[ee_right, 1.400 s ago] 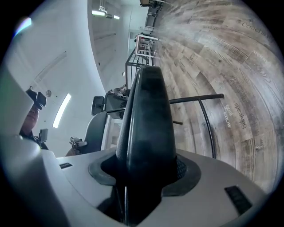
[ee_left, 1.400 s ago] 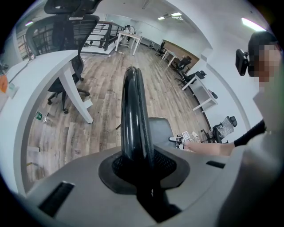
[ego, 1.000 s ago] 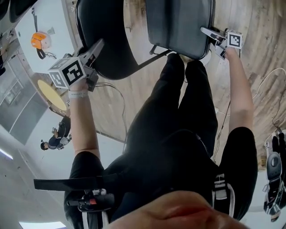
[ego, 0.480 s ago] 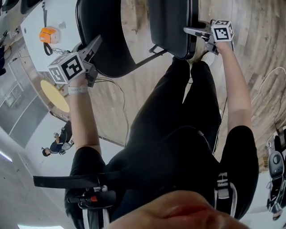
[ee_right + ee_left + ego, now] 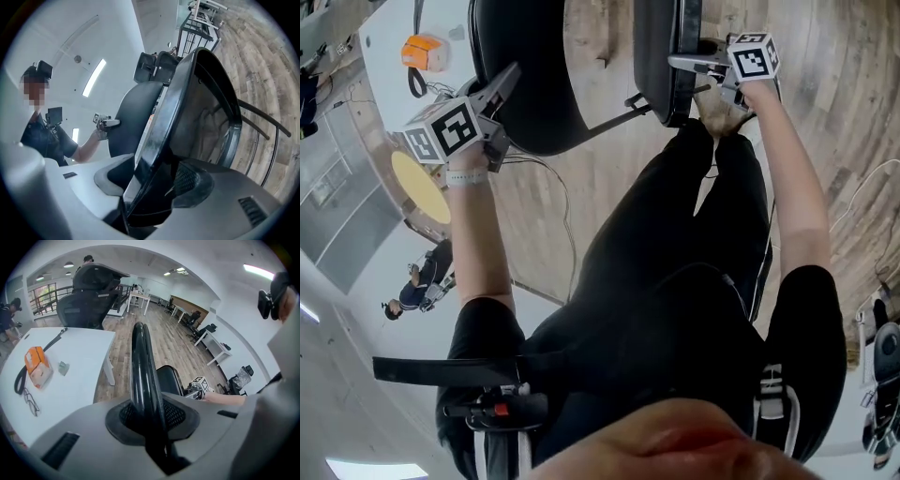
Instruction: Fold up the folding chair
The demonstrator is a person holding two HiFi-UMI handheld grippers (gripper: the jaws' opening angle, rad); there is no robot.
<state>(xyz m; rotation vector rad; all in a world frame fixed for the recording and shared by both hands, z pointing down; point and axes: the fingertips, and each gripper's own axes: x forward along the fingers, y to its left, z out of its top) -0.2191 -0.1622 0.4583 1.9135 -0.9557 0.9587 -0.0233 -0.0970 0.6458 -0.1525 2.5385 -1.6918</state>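
In the head view the black chair (image 5: 534,56) spans the frame's top over wood floor (image 5: 834,112), its backrest (image 5: 525,112) at upper left held at the rim by the left hand-held gripper (image 5: 508,80), its seat (image 5: 661,56), tipped edge-on at top centre, by the right hand-held gripper (image 5: 677,63). The left gripper view shows jaws clamped on that glossy rim, a white surface (image 5: 70,357) with an orange box (image 5: 37,371) at left, open office behind. The right gripper view shows the seat's edge between jaws that have just been opening yet press on it.
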